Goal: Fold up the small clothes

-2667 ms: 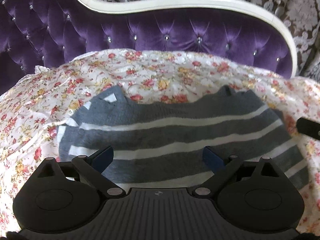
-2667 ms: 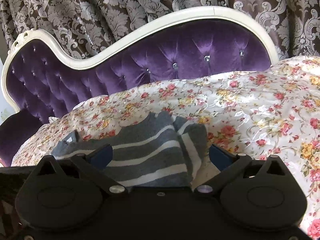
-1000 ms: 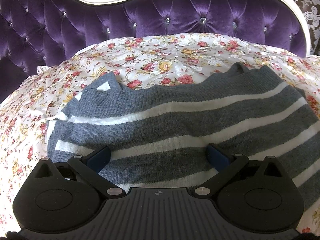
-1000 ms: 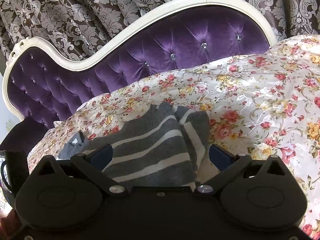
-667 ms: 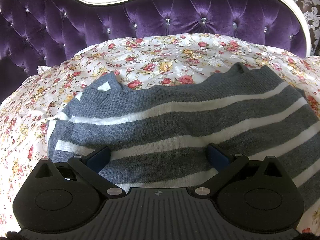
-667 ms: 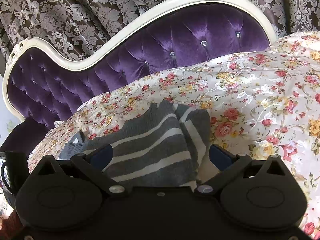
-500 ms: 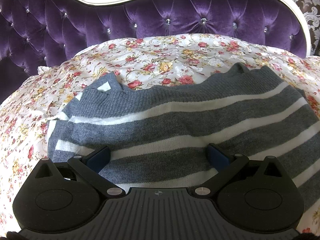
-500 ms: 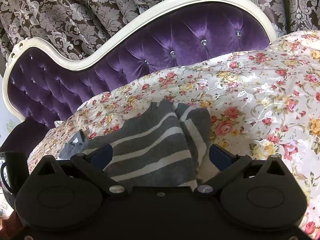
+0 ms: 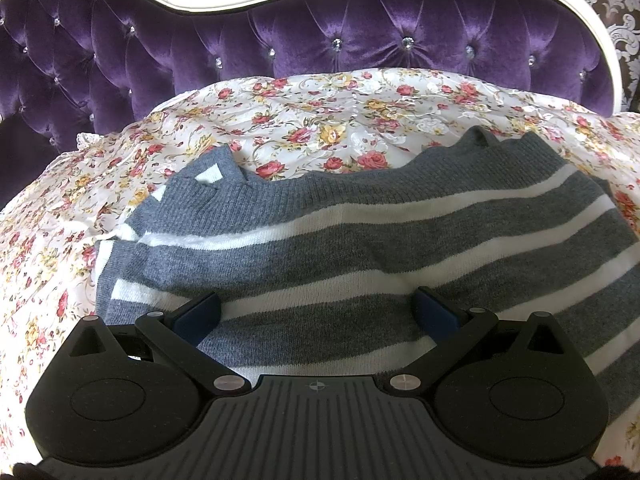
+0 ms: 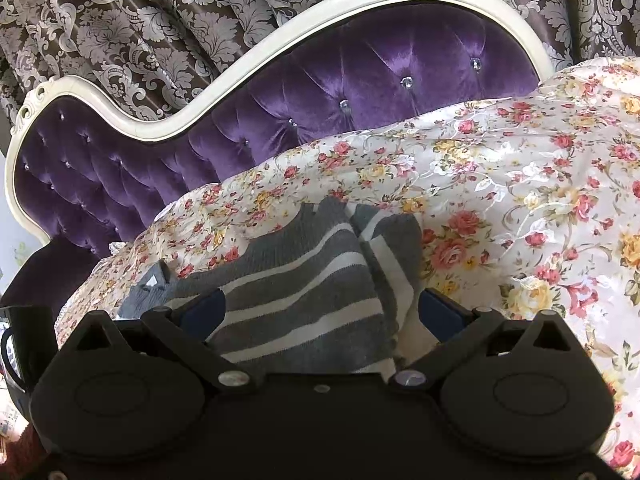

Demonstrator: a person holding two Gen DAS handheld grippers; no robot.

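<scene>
One grey sweater (image 9: 360,240) with white stripes lies spread flat on a floral bedspread (image 9: 320,120), its ribbed edge towards a tufted purple headboard (image 9: 320,40). In the right wrist view its right end is folded over into a narrow flap. Both grippers sit low at its near edge: the left gripper (image 9: 316,312) has its jaws spread wide with nothing between them, and the right gripper (image 10: 320,312) is equally wide and empty. Patterned brown curtains (image 10: 160,20) hang behind the headboard's white frame
</scene>
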